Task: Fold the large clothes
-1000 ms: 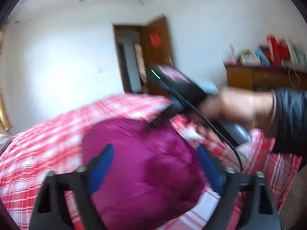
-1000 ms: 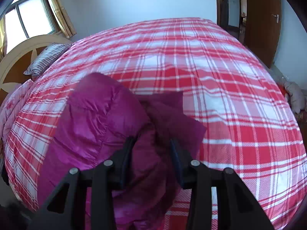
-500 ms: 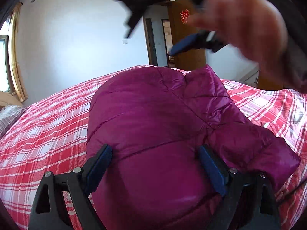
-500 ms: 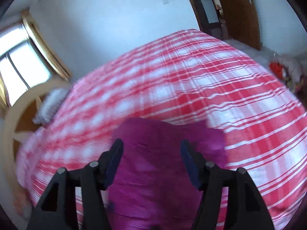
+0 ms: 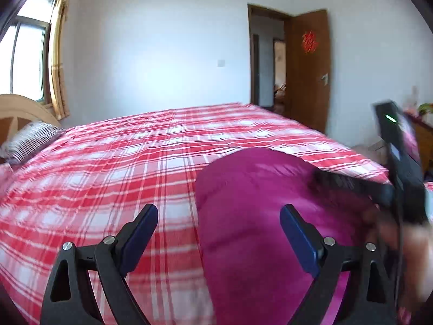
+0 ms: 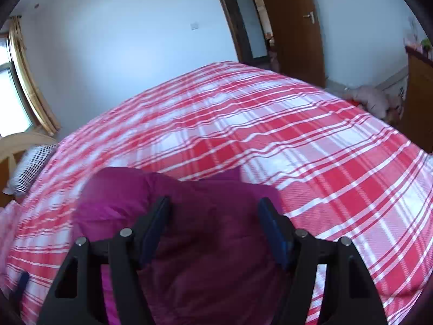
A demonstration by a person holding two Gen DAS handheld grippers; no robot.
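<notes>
A magenta puffy jacket (image 5: 259,216) lies bunched on the red and white plaid bed (image 5: 121,168). My left gripper (image 5: 219,233) is open and empty, held just above the jacket's left edge. The right gripper's body (image 5: 397,162) shows blurred at the right of the left wrist view, over the jacket. In the right wrist view the jacket (image 6: 211,243) lies below my right gripper (image 6: 213,224), which is open and empty, its blue pads (image 6: 273,230) apart above the fabric.
A striped pillow (image 5: 29,140) and wooden headboard (image 5: 21,111) stand at the left end of the bed. An open brown door (image 5: 308,67) is at the far right. A wooden cabinet (image 6: 419,94) and a heap on the floor (image 6: 370,100) lie beyond the bed's right side.
The right gripper let go of the jacket fold, opened and lifted. The left gripper swung left, so the jacket now sits to its right. The right hand dropped to the right edge.
</notes>
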